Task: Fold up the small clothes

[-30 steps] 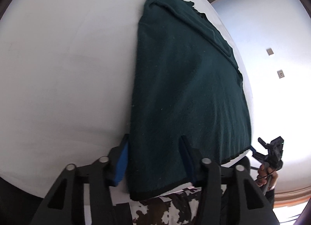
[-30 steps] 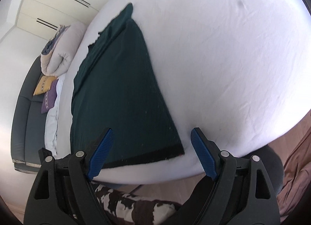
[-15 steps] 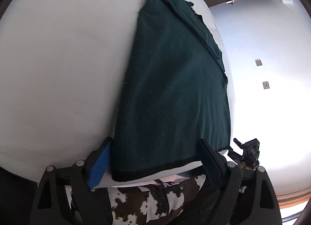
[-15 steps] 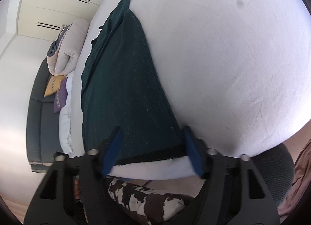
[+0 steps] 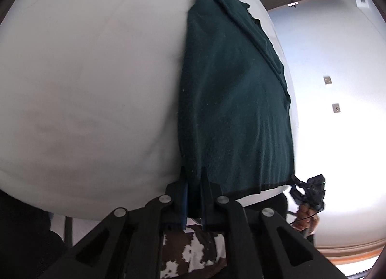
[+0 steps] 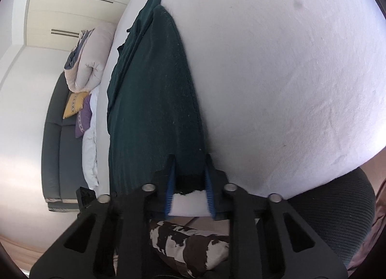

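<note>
A dark green garment (image 5: 231, 100) lies flat on a white padded surface (image 5: 91, 81), its black hem at the near edge. My left gripper (image 5: 194, 175) is shut on the hem's near left corner. In the right wrist view the same garment (image 6: 154, 100) runs away from me, and my right gripper (image 6: 189, 170) has its blue pads closed in on the hem's near right corner at the surface edge (image 6: 289, 86). The right gripper also shows at the hem's far corner in the left wrist view (image 5: 310, 188).
A brown and white patterned cloth (image 6: 188, 242) lies below the surface edge. A grey sofa (image 6: 55, 134) with yellow and purple cushions and a rolled duvet (image 6: 89, 59) stands at the left. A dark chair back (image 6: 337, 209) is at the lower right.
Both grippers went from wide open around the hem corners to closed on them. The left jaws opened wider half a second ago, then pinched the left corner. The right jaws narrowed steadily.
</note>
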Motion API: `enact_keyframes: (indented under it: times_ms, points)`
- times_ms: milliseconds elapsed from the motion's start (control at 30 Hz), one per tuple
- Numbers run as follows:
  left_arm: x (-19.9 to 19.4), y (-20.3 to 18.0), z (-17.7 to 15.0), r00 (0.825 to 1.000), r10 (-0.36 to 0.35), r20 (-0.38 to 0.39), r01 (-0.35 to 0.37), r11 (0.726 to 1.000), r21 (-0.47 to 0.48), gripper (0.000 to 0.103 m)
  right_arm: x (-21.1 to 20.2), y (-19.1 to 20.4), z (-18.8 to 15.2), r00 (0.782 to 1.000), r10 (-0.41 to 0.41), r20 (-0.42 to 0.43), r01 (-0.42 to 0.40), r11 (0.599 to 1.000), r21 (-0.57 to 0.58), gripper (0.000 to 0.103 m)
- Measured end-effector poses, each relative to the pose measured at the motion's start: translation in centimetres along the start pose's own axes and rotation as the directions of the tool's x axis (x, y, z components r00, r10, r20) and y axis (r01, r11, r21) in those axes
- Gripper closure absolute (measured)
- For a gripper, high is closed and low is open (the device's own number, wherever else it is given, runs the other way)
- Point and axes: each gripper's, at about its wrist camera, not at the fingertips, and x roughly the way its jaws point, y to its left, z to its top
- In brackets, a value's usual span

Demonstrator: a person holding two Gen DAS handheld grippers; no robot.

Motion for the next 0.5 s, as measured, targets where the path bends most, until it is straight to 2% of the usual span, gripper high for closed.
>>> enact_keyframes:
  times_ms: [133, 200, 300, 367, 400, 500]
  points:
    - [-1.4, -1.4, 0.1, 0.998, -0.031, 0.049, 0.030, 0.999, 0.029, 0.097, -0.4, 0.9, -0.2, 0.999, -0.032, 0.017, 0.033, 0.999, -0.032, 0.094]
    - [-2.9, -2.0, 0.6, 0.992, -0.083, 0.096, 0.080, 0.996, 0.034, 0.097, -1.1, 1.8, -0.1, 0.999, -0.025, 0.042, 0.027, 0.998, -0.055, 0.095]
    - [-5.2, -2.4, 1.7, 0.972, -0.171, 0.162, 0.169, 0.985, 0.026, 0.097, -2.7, 4.0, 0.5, 0.996, 0.020, 0.087, -0.012, 0.995, -0.095, 0.095]
    - [-6.7, -2.7, 2.6, 0.946, -0.244, 0.215, 0.243, 0.970, 0.034, 0.097, -3.6, 6.0, 1.1, 0.993, 0.057, 0.106, -0.042, 0.990, -0.137, 0.095]
    - [-7.1, -2.8, 3.1, 0.939, -0.254, 0.231, 0.252, 0.967, 0.040, 0.097, -3.7, 6.8, 1.5, 0.992, 0.067, 0.107, -0.051, 0.987, -0.151, 0.095]
    - [-7.1, -3.3, 4.7, 0.935, -0.249, 0.252, 0.246, 0.968, 0.044, 0.097, -2.6, 8.8, 3.0, 0.996, 0.042, 0.080, -0.027, 0.983, -0.180, 0.095]
